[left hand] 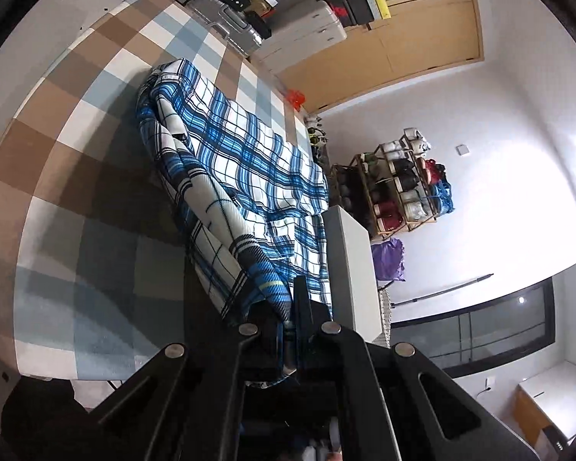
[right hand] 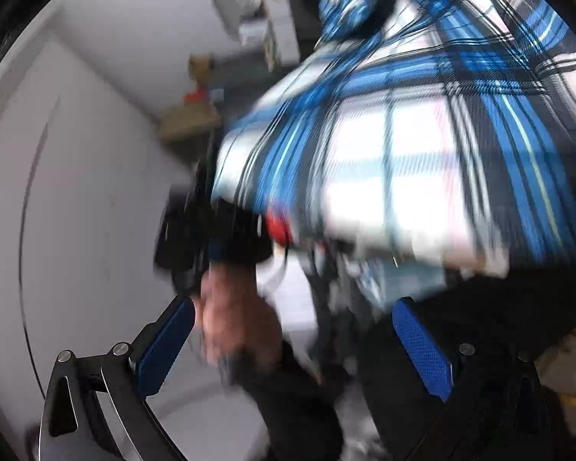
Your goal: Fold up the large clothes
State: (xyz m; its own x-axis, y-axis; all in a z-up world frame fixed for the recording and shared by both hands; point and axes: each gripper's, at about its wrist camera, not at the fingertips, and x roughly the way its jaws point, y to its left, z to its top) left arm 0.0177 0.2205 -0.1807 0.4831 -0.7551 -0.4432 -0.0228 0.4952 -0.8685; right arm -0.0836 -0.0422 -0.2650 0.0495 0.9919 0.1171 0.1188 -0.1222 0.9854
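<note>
A blue, white and black plaid shirt (left hand: 245,176) lies stretched across the checked bed cover (left hand: 76,146) in the left wrist view. My left gripper (left hand: 288,322) is shut on the near end of the plaid shirt, and the cloth bunches up between its black fingers. In the blurred right wrist view the plaid shirt (right hand: 422,123) hangs lifted above, filling the upper right. My right gripper (right hand: 292,342) is open, its blue pads (right hand: 165,345) wide apart with no cloth between them. A hand (right hand: 238,315) on the other gripper's handle shows between the pads.
A white board (left hand: 353,265) stands at the bed's edge beside the shirt. Past it a wooden rack (left hand: 395,188) holds rolled items, with a purple bag (left hand: 388,257) below. Suitcases and boxes (left hand: 307,27) are stacked by a wooden door (left hand: 414,42).
</note>
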